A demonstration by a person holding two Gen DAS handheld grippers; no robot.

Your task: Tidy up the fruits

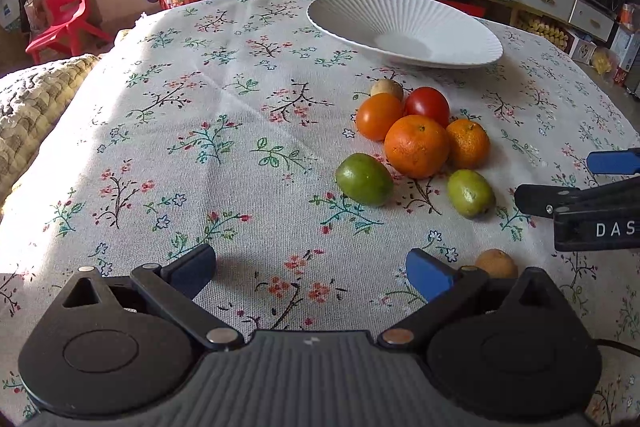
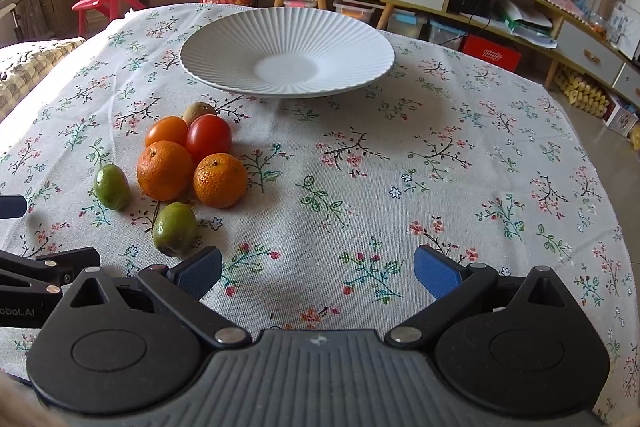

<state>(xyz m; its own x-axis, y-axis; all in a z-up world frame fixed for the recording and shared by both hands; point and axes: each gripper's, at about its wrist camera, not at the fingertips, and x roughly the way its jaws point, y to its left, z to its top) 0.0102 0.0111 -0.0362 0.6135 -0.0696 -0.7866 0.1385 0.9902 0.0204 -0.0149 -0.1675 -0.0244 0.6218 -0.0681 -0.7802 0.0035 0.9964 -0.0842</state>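
Left tool (image 1: 310,273) and right tool (image 2: 318,273) both spread wide, gripping nothing, low in their frames above the table (image 2: 440,187). Fruits (image 2: 188,163) cluster left of centre in the right view, before the white plate (image 2: 224,43). A small brown fruit (image 1: 496,263) sits partly hidden behind the left tool's finger.

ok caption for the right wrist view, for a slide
Open right gripper over floral tablecloth, fruit cluster left, white ribbed plate empty beyond.

Fruits clustered on cloth near ribbed white plate (image 2: 224,39): 2 oranges (image 2: 165,170), red tomato (image 2: 209,137), orange tomato (image 2: 166,131), kiwi (image 2: 199,111). 2 green fruits (image 2: 175,229) lie just beside cluster. Plate holds no fruit.
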